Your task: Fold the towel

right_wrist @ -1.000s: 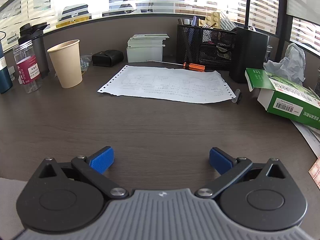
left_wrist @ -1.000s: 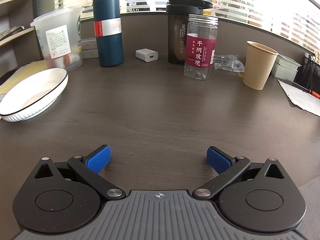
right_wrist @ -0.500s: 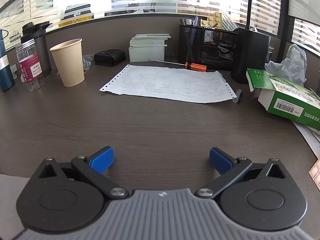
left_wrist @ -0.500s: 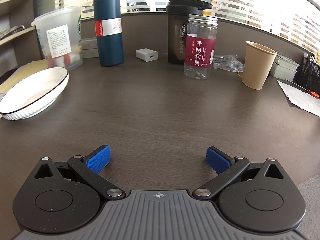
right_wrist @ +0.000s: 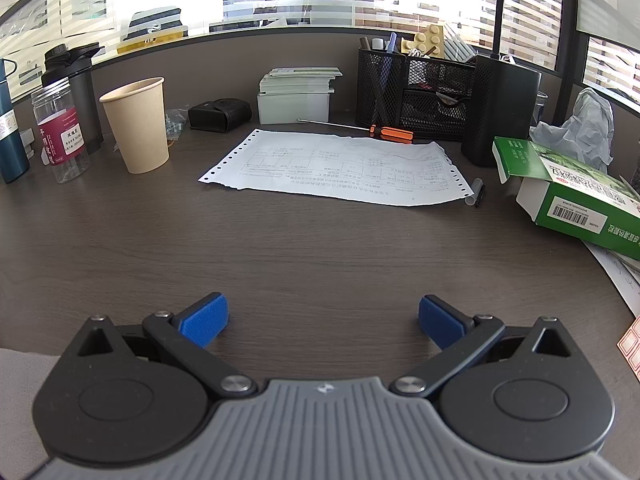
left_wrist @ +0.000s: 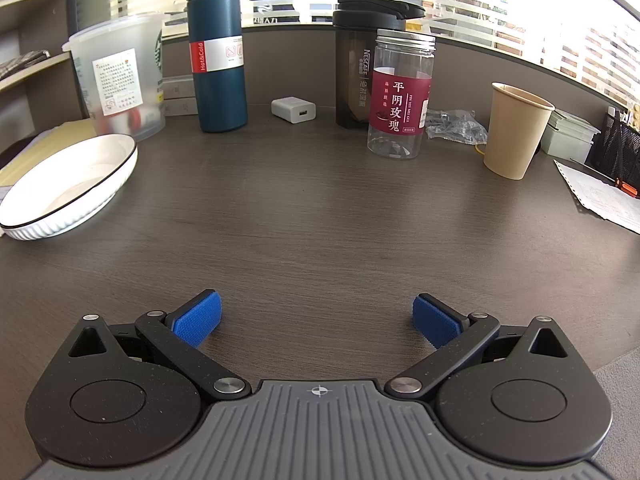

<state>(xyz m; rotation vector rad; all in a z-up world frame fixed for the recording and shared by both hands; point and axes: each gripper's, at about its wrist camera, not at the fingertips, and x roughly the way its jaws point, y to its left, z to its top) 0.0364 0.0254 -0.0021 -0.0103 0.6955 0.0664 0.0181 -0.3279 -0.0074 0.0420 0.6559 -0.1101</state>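
Observation:
Only slivers of the grey towel show: one at the lower right edge (left_wrist: 622, 384) of the left wrist view, one at the lower left edge (right_wrist: 20, 384) of the right wrist view. Most of it is hidden under and behind the grippers. My left gripper (left_wrist: 317, 316) hovers open over the dark wooden desk (left_wrist: 320, 216), nothing between its blue pads (left_wrist: 196, 320). My right gripper (right_wrist: 323, 318) is also open and empty, its blue pads (right_wrist: 204, 322) spread wide over the bare desk (right_wrist: 320, 248).
A white bowl (left_wrist: 68, 188) sits left; a plastic cup (left_wrist: 120, 80), blue flask (left_wrist: 218, 48), black shaker (left_wrist: 356, 60), clear jar (left_wrist: 400, 92) and paper cup (left_wrist: 516, 128) line the back. A printed sheet (right_wrist: 336, 168), screwdriver (right_wrist: 380, 132), mesh organiser (right_wrist: 416, 88) and green box (right_wrist: 572, 196) stand right.
Both views have shifted slightly; the scene slides a little and slightly more grey towel shows at the frame edges. Both grippers stay open.

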